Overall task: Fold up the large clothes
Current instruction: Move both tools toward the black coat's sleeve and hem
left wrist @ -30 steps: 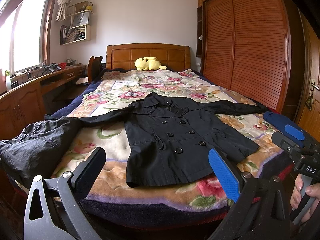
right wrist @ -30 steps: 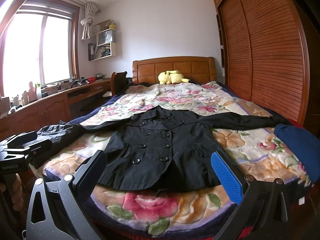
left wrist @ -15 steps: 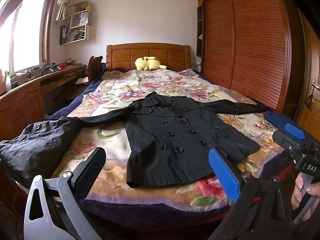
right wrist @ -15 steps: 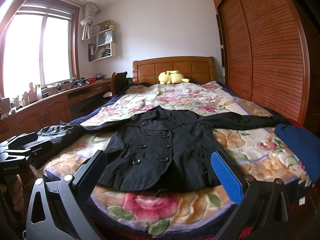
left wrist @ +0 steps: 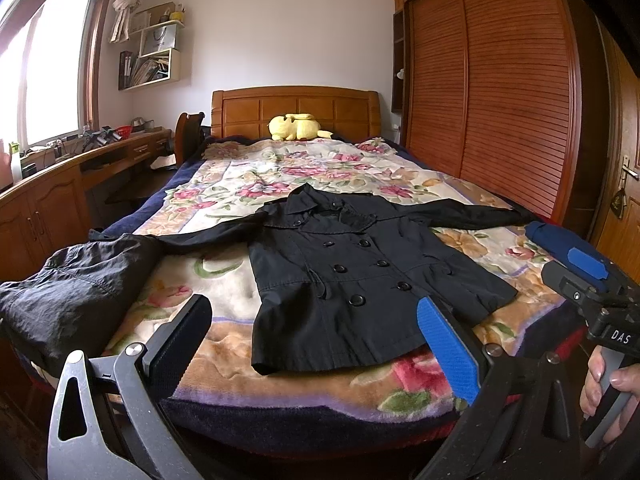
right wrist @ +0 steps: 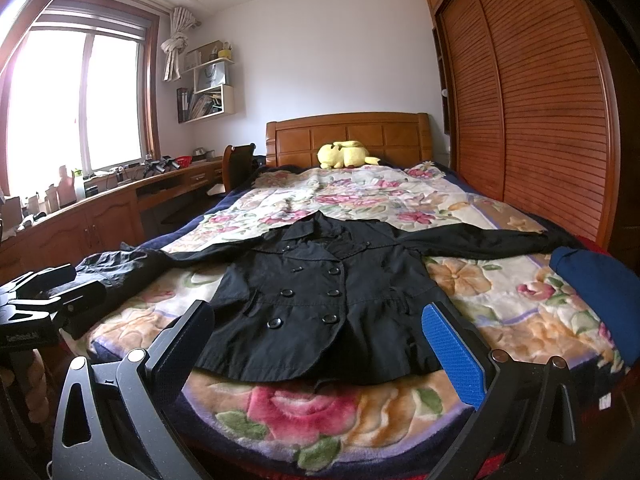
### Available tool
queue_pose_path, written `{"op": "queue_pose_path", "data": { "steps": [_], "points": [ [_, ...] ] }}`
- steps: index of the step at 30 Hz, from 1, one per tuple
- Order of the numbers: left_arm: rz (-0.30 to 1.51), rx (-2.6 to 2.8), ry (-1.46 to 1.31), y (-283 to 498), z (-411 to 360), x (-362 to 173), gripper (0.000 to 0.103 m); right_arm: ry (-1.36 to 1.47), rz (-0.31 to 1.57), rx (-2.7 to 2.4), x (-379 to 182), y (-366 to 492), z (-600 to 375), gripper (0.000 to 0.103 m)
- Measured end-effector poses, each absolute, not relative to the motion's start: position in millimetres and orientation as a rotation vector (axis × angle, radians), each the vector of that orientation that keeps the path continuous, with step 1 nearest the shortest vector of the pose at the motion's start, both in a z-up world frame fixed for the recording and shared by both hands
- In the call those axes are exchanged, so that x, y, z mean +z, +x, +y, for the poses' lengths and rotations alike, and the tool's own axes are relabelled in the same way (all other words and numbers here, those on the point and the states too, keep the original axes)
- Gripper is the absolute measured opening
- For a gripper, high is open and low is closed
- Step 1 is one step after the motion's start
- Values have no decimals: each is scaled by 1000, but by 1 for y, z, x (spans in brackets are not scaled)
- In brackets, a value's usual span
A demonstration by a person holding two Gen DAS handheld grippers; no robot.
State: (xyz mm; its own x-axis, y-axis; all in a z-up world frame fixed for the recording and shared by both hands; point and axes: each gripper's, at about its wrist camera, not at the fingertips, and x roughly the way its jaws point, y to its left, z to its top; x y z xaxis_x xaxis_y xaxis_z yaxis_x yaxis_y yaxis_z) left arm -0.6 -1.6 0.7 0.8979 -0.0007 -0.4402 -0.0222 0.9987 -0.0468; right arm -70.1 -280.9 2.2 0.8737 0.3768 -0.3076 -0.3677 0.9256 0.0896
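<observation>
A black double-breasted coat (left wrist: pixel 352 276) lies flat, front up, on the floral bed blanket (left wrist: pixel 256 176), sleeves spread to both sides, hem toward me. It also shows in the right wrist view (right wrist: pixel 320 296). My left gripper (left wrist: pixel 316 340) is open and empty, held off the foot of the bed, short of the coat's hem. My right gripper (right wrist: pixel 320 344) is open and empty, also short of the hem. The right gripper shows at the right edge of the left wrist view (left wrist: pixel 592 292), held by a hand.
A second dark garment (left wrist: pixel 72 284) lies bunched at the bed's left corner. A folded blue garment (right wrist: pixel 600 284) lies at the right edge. A yellow plush toy (left wrist: pixel 298 126) sits by the headboard. A wooden wardrobe (left wrist: pixel 500 92) stands right, a desk (left wrist: pixel 48 200) left.
</observation>
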Motion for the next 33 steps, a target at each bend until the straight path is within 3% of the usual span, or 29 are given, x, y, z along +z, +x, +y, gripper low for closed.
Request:
{"op": "queue_pose_path", "data": {
  "steps": [10, 33],
  "points": [
    [488, 47, -46, 8, 13, -7, 103, 9, 355, 409, -5, -53, -273, 103],
    [601, 167, -47, 83, 99, -72, 103, -109, 453, 503, -47, 73, -213, 103]
  ]
}}
